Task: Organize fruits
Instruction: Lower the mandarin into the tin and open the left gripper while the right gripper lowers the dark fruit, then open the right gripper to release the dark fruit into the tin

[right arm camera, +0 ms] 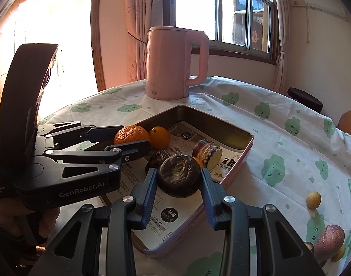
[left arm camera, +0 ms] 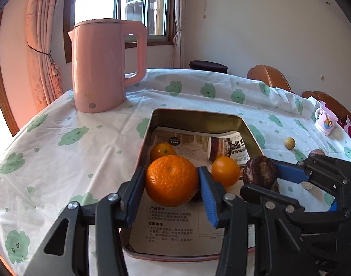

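Over the tin, left wrist view: left claw clenched on a large orange, held above the tin's paper liner. Two smaller oranges lie in the tin beyond it. Right claw is just beside, gripping a dark round fruit. Risk: both claws crowd the same end of the tin; releasing together could knock fruit or fingers together.

Right wrist view: right claw clamps the dark fruit over the tin's near part; another dark fruit and a cut piece lie beneath and beyond, so the drop may roll. Pink kettle stands behind the tin. Right of the tin, on the worktop: small yellow fruit, purple sweet potato.
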`<state>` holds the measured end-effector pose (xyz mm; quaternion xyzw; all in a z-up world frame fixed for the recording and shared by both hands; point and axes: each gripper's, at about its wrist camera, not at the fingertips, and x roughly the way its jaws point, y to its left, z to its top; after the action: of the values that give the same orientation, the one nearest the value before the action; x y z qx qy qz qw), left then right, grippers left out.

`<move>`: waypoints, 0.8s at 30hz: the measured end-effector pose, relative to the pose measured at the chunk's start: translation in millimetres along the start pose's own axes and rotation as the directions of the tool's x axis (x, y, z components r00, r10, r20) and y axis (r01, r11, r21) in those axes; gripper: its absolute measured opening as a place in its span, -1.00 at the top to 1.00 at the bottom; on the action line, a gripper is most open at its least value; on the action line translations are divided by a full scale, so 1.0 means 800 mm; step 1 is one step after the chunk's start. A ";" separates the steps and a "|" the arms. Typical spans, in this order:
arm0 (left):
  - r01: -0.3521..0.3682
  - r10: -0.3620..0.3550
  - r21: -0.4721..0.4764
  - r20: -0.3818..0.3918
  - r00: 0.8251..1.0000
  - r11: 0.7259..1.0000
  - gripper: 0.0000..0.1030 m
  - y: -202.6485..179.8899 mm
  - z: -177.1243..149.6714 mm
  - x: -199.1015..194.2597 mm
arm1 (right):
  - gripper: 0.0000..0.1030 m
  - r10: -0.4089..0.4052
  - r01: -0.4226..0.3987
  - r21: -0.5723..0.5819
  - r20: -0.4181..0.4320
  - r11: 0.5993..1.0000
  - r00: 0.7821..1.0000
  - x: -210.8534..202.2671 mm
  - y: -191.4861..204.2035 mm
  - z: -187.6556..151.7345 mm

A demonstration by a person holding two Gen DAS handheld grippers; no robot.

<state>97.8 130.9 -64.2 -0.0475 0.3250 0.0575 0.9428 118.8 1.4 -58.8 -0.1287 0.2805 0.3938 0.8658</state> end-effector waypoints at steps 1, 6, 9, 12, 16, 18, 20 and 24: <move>-0.001 0.001 -0.001 -0.002 1.000 1.000 0.04 0.000 0.000 0.000 | 0.23 -0.001 0.001 0.001 -0.003 1.000 1.000 0.001 -0.001 0.000; -0.012 0.012 0.006 0.005 1.000 1.000 0.02 -0.002 0.000 -0.002 | 0.19 -0.004 0.004 0.001 -0.014 1.000 1.000 0.003 0.001 0.000; -0.016 0.015 0.008 0.007 1.000 1.000 -0.05 -0.002 0.000 -0.002 | 0.07 -0.012 0.012 -0.013 -0.012 1.000 1.000 0.003 0.004 0.001; -0.015 0.015 0.009 0.013 1.000 1.000 -0.06 -0.002 -0.001 -0.003 | 0.03 -0.011 0.011 -0.007 -0.006 1.000 1.000 0.002 0.003 0.000; -0.017 0.017 0.012 0.024 1.000 1.000 -0.08 -0.002 -0.001 -0.005 | -0.02 -0.018 0.018 0.001 0.004 1.000 1.000 -0.001 0.001 0.000; -0.018 0.018 0.013 0.026 1.000 1.000 -0.08 -0.003 -0.001 -0.006 | -0.12 -0.026 0.026 0.009 0.014 1.000 1.000 -0.004 -0.001 0.000; -0.019 0.019 0.015 0.030 0.999 1.000 -0.11 -0.003 -0.001 -0.007 | -0.26 -0.035 0.035 0.023 0.024 0.999 0.999 -0.006 -0.004 0.000; -0.042 0.041 0.011 0.053 0.998 0.999 -0.28 -0.003 -0.001 -0.012 | -0.32 -0.042 0.041 0.037 0.039 0.998 0.998 -0.009 -0.008 0.000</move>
<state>90.5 127.5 -59.0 -0.0335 0.3014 0.0763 0.9498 119.6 -7.3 -54.5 -0.1111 0.2675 0.3732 0.8814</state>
